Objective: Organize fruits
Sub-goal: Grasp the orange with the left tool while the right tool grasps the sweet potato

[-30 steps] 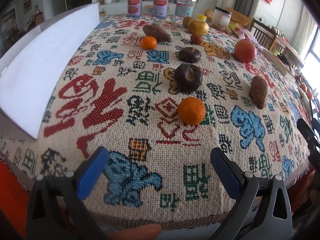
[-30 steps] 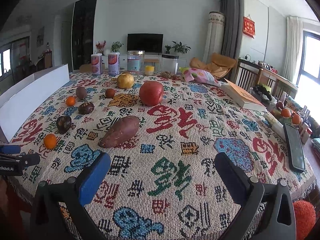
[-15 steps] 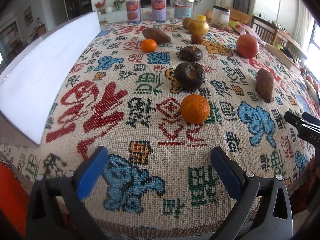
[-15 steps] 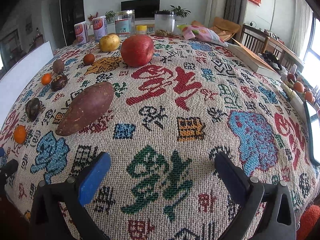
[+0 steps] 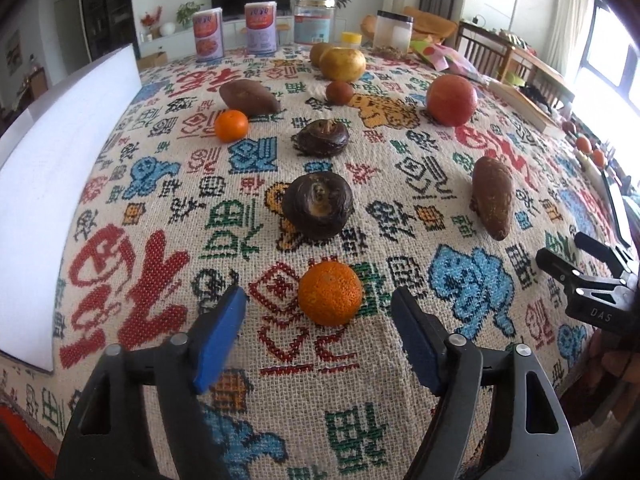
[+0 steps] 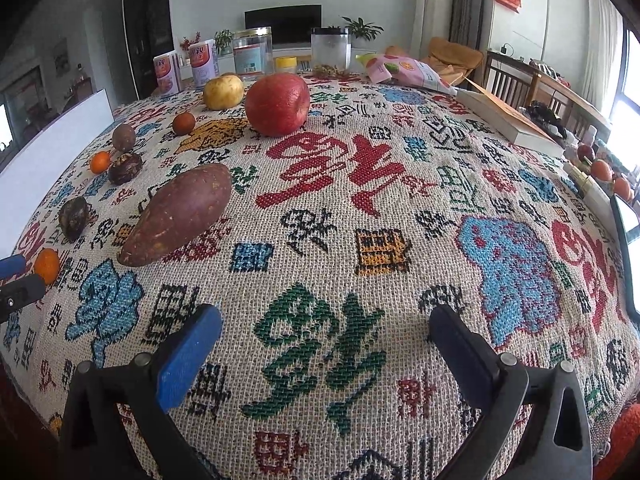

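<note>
My left gripper point(image 5: 318, 310) is open, its blue pads on either side of a small orange point(image 5: 330, 293) on the patterned cloth, not touching it. Beyond lie two dark mangosteens point(image 5: 319, 205) point(image 5: 323, 137), a second orange point(image 5: 231, 125), a sweet potato point(image 5: 492, 196), a red apple point(image 5: 452, 100) and a yellow fruit point(image 5: 343, 64). My right gripper point(image 6: 326, 326) is open and empty above bare cloth. In its view the sweet potato point(image 6: 180, 212) lies front left and the apple point(image 6: 277, 104) farther back.
A white board point(image 5: 60, 184) stands along the left edge. Cans and jars point(image 5: 260, 26) line the far edge. A book point(image 6: 504, 118) and a snack bag point(image 6: 404, 70) lie at the far right. A phone point(image 6: 626, 256) lies at the right edge.
Both grippers moved forward over the table. The left one came down around the near orange. The right one came closer to the sweet potato and the apple.
</note>
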`<action>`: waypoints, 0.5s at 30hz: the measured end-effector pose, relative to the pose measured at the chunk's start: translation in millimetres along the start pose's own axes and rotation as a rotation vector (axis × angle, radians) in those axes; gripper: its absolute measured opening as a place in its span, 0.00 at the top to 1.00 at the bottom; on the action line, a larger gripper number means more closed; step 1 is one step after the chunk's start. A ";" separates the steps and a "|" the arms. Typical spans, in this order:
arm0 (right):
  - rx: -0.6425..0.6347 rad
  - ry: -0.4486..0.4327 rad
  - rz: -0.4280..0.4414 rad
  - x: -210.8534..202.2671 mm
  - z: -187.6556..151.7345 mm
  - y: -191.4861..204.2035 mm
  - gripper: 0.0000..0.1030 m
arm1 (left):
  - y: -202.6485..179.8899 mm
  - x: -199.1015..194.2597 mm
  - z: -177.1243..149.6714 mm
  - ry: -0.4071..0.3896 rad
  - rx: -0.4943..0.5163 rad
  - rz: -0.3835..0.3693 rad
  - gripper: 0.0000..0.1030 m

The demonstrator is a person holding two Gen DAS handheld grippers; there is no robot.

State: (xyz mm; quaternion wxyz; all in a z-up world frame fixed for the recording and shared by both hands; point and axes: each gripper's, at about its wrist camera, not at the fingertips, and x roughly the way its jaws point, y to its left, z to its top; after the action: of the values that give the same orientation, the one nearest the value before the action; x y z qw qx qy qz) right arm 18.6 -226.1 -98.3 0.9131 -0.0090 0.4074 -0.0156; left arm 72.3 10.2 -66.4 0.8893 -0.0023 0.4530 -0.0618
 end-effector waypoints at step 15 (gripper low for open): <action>0.171 0.191 0.399 8.2 62.2 13.2 0.20 | 42.8 -36.2 1.3 -0.112 -0.117 -0.021 0.72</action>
State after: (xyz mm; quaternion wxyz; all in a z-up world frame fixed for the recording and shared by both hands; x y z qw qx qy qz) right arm 70.7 -213.0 -63.3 0.8528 0.1504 0.4829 0.1299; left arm 56.9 56.6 -39.0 0.9110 -0.0626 0.4052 -0.0444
